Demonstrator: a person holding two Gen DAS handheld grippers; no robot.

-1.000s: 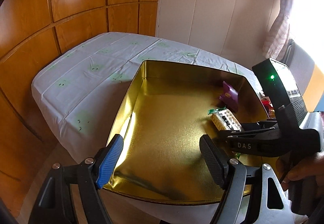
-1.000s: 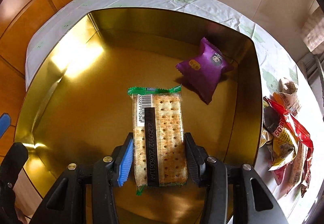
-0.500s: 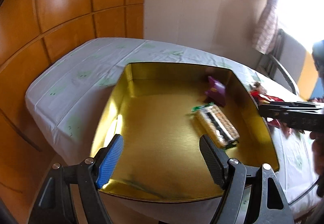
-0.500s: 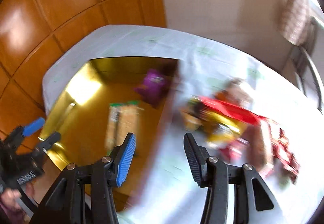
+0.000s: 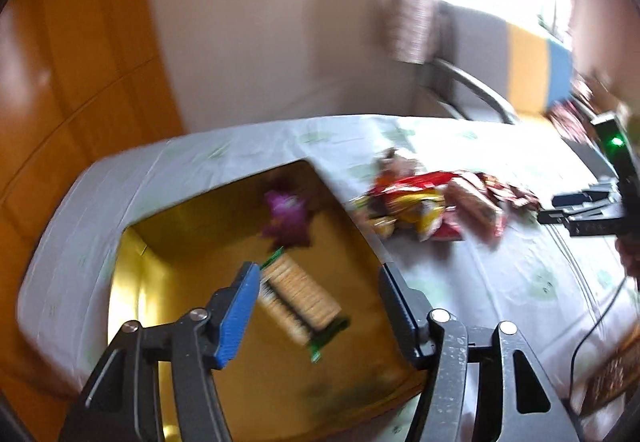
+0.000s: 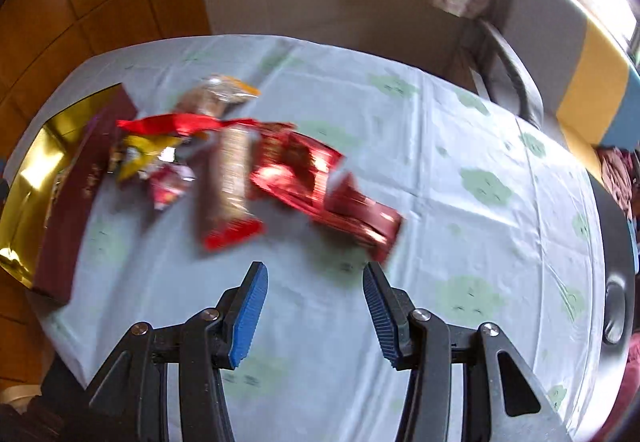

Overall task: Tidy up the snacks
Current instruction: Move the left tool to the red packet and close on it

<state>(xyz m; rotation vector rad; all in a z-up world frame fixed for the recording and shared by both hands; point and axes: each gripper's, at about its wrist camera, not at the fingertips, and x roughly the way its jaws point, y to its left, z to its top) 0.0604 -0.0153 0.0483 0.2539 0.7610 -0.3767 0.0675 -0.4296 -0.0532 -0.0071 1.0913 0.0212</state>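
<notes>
Wrinkled pale tablecloth (image 6: 460, 146), crinkly foil snack packets (image 6: 296, 170), glossy gold-lined box (image 5: 224, 238).

Snack pile (image 6: 256, 170) smeared by blur — wrapper print unreadable.

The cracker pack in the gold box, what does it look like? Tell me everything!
The cracker pack is a long clear wrapper with green crimped ends, showing pale tan crackers and a dark strip along it. It lies flat and slanted on the floor of the gold box, near a purple packet. No gripper touches it. The picture is blurry.
</notes>
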